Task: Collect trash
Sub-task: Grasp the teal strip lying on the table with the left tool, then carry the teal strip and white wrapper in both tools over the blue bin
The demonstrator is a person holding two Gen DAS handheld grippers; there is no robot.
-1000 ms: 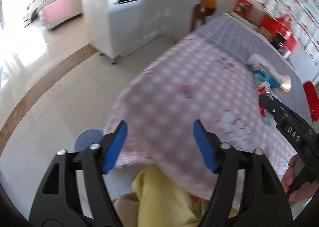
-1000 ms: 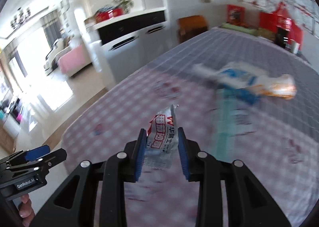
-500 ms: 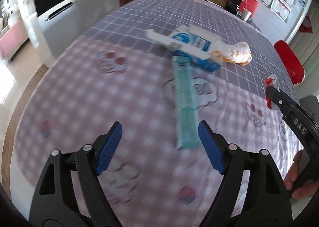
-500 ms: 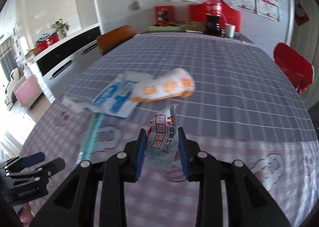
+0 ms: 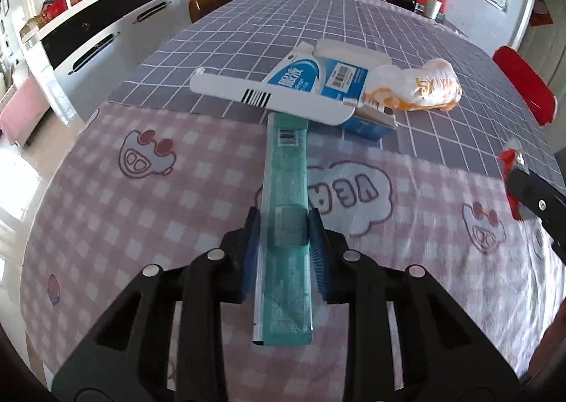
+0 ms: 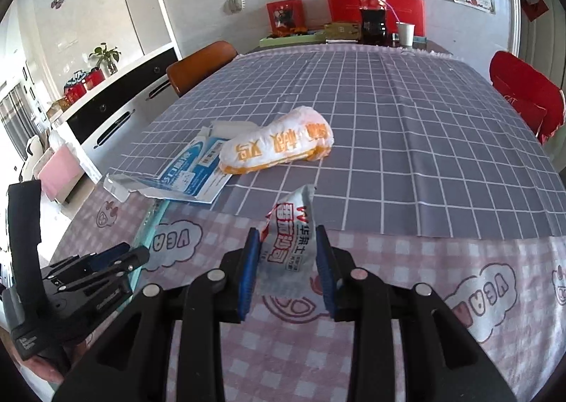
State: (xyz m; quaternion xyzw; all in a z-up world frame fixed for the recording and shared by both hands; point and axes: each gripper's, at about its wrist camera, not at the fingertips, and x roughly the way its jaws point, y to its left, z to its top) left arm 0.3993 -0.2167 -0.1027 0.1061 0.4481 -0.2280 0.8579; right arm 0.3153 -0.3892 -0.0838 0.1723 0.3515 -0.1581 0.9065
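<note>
A long teal box (image 5: pixel 286 168) lies on the pink checked cloth, its far end under a flattened blue-and-white carton (image 5: pixel 307 83). My left gripper (image 5: pixel 283 228) straddles the box near its middle; its jaws are closing and both blue pads touch the box's sides. My right gripper (image 6: pixel 288 243) is shut on a white-and-red wrapper (image 6: pixel 290 225), held above the table. An orange-and-white bag (image 6: pixel 279 144) lies beside the carton (image 6: pixel 191 168). The left gripper (image 6: pixel 138 253) shows at the lower left of the right wrist view, and the right gripper's tip (image 5: pixel 513 168) at the right edge of the left wrist view.
A cola bottle (image 6: pixel 371 9) and a paper cup (image 6: pixel 405 32) stand at the table's far end. A brown chair (image 6: pixel 201 62) is at the far left, a red chair (image 6: pixel 520 91) on the right. A white cabinet (image 6: pixel 116 108) runs along the left wall.
My left gripper swung from the table's edge to the teal box and closed around it. The right gripper, still holding the wrapper, swung right and then stayed.
</note>
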